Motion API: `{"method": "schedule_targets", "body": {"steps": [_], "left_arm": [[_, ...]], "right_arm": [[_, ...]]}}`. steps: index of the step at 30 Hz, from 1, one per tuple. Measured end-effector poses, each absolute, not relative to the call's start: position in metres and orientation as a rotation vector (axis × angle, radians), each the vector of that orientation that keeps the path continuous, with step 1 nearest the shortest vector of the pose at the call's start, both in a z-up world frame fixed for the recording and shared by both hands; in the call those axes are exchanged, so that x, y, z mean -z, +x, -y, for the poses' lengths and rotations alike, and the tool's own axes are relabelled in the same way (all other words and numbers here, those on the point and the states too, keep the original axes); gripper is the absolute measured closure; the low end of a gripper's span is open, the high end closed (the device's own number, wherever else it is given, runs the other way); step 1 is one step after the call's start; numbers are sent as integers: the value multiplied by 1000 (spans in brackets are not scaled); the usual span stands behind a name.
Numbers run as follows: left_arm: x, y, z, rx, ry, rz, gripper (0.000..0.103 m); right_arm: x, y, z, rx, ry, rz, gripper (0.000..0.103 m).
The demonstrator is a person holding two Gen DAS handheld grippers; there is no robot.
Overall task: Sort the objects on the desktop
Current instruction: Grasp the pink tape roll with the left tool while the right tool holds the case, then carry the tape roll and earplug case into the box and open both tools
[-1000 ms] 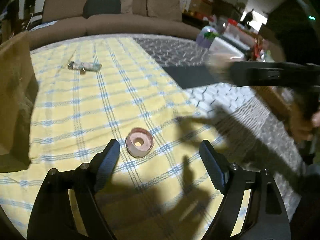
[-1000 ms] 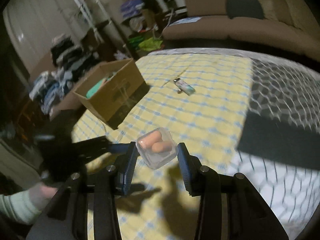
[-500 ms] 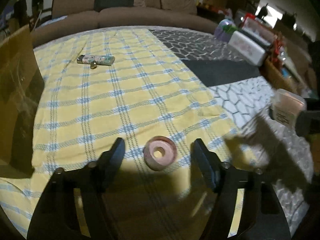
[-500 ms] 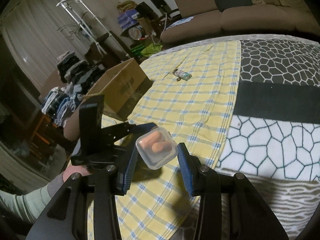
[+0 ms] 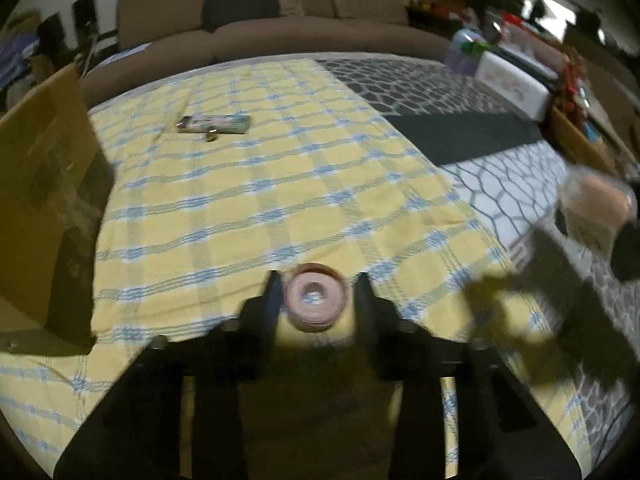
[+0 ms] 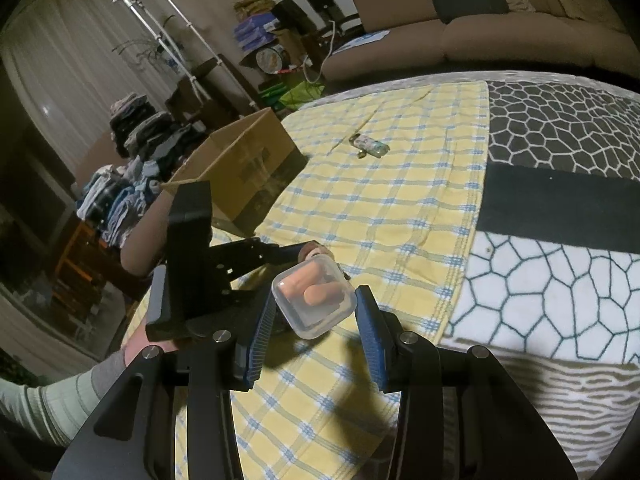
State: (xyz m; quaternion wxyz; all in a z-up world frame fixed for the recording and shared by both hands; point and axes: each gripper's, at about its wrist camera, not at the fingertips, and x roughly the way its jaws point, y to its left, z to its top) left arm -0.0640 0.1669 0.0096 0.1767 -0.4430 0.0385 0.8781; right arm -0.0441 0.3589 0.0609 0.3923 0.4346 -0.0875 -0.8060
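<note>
Brown sofa (image 5: 280,36), clothes pile (image 6: 132,156), perhaps laundry

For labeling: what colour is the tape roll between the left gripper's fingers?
Pale pink tape roll; clearest in the left wrist view.

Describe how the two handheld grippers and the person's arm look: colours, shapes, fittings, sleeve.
Both grippers are matte black angular frames with silver bolt heads. The right gripper has jaws lined with ribbed blue pads. The left gripper has plain dark jaws and carries a blocky black mount. The person's sleeve is pale grey-green with faint stripes. No cables show.

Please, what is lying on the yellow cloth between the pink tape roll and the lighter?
Nothing: in the left wrist view only bare checked cloth stretches from the pink tape roll to the lighter.
</note>
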Motion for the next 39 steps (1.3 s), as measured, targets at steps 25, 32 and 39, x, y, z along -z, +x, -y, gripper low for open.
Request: {"method": "schedule_targets", "body": {"steps": [25, 32, 39], "left_arm": [[-155, -86, 114, -2725, -1190, 270, 79], [-111, -115, 126, -2679, -1276, 158, 79], [-86, -131, 120, -2662, -1360, 52, 77]], "right_arm": [[-161, -133, -112, 1881, 1025, 76, 61], [-111, -177, 7, 1825, 1194, -4, 61], [-89, -191, 56, 1816, 1252, -155, 61]]}}
